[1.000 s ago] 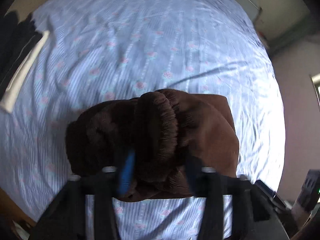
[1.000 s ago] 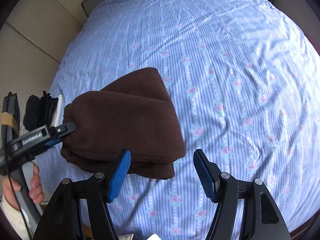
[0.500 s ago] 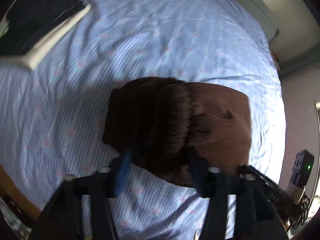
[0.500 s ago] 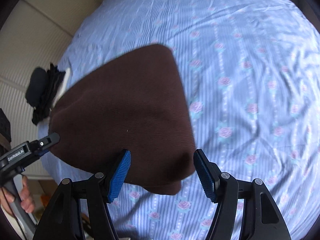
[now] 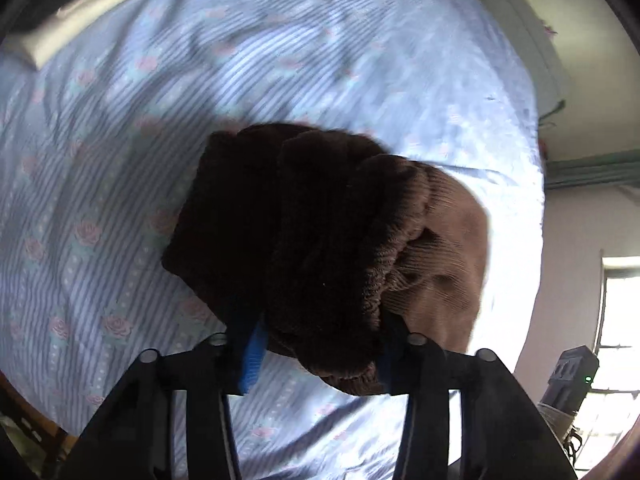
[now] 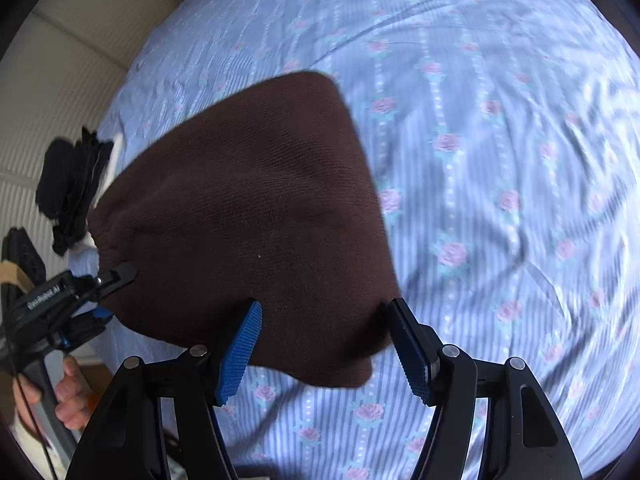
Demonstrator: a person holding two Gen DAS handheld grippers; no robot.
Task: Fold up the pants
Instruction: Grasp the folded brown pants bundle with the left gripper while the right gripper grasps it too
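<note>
The folded dark brown pants [image 5: 320, 240] hang as a thick bundle above the bed. My left gripper [image 5: 316, 344] is shut on the bundle's near edge and carries it; the thick folds fill the gap between its fingers. In the right wrist view the pants [image 6: 256, 216] fill the middle and the left gripper [image 6: 120, 276] clamps their left edge. My right gripper [image 6: 326, 344] is open, with the bundle's lower edge lying between its blue pads without being pinched.
The bed has a blue striped sheet with pink roses [image 6: 500, 160]. A pile of dark clothes [image 6: 72, 184] lies at its left edge near a beige headboard [image 6: 60, 60]. A wall and window [image 5: 616, 304] stand at the right of the left wrist view.
The left gripper has lifted the folded pants off the sheet and carried them toward the dark pile. The bundle has come closer to the right gripper, between its open fingers.
</note>
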